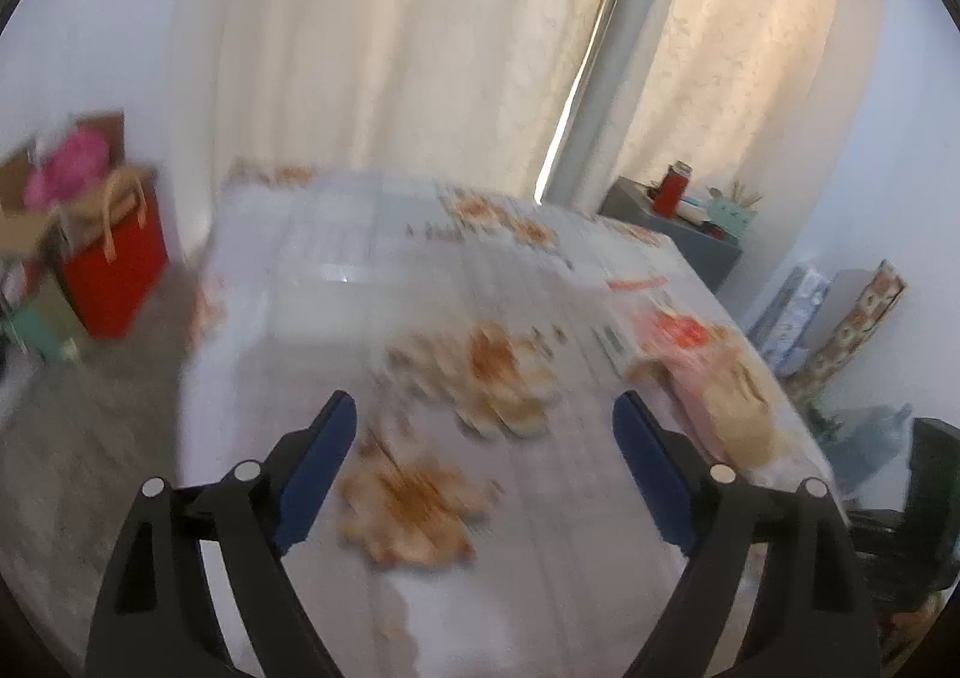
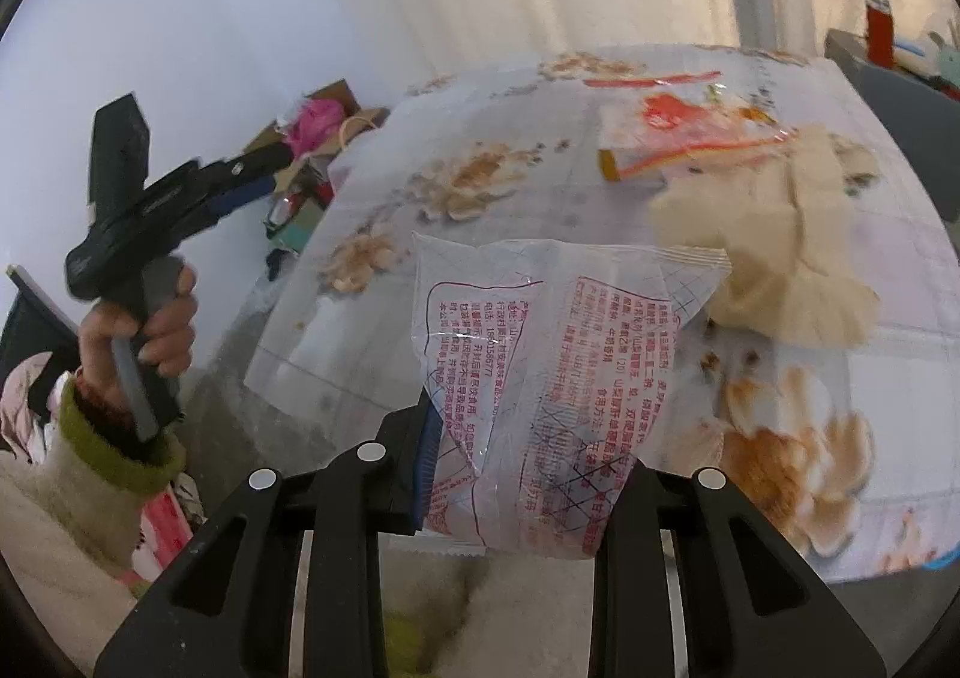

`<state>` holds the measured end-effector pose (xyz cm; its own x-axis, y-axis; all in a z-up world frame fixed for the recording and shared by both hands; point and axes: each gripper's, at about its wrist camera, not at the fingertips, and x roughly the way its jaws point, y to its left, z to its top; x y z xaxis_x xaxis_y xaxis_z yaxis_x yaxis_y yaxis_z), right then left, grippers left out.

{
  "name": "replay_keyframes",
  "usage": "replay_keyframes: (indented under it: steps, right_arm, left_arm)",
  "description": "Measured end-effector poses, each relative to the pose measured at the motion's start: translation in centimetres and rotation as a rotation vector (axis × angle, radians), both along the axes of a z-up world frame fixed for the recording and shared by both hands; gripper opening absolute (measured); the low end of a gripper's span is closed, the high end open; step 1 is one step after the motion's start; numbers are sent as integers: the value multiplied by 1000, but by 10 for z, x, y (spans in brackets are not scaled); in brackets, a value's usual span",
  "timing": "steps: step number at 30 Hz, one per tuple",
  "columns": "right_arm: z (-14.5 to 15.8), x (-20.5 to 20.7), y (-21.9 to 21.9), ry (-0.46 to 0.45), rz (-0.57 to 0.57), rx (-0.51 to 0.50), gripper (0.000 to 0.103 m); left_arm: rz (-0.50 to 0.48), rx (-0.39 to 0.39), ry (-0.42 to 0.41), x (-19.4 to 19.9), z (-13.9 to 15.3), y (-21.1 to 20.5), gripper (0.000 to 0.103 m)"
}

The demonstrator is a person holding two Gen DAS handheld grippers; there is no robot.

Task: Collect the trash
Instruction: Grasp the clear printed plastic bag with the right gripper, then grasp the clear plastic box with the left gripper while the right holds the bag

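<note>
A desk (image 2: 600, 210) with a flowery cloth stands in front of pale curtains (image 1: 420, 48). The right tool (image 2: 522, 474) pinches a clear wrapper (image 2: 540, 354) with red writing and holds it up above the desk. Beyond it lie a cream cloth (image 2: 780, 258) and a red and white wrapper (image 2: 678, 132). The left tool (image 1: 480, 438) is spread wide with nothing in it. A hand (image 2: 144, 330) in a cream sleeve holds it up beside the desk's edge.
</note>
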<state>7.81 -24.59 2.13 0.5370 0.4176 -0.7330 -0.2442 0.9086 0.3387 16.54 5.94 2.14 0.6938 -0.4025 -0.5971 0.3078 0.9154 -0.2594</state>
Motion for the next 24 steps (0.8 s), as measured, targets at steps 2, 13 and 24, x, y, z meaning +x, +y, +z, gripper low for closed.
replay_keyframes:
  steps: [2, 13, 24]
  right_arm:
    - [0, 6, 5, -2, 13, 10, 26]
    - [-12, 23, 10, 34, 28, 42, 26]
    - [-20, 22, -8, 63, -16, 73, 26]
  left_arm:
    - [16, 21, -24, 20, 7, 7, 87]
    - [165, 291, 189, 211, -42, 20, 47]
    - [137, 82, 543, 185, -82, 39, 35]
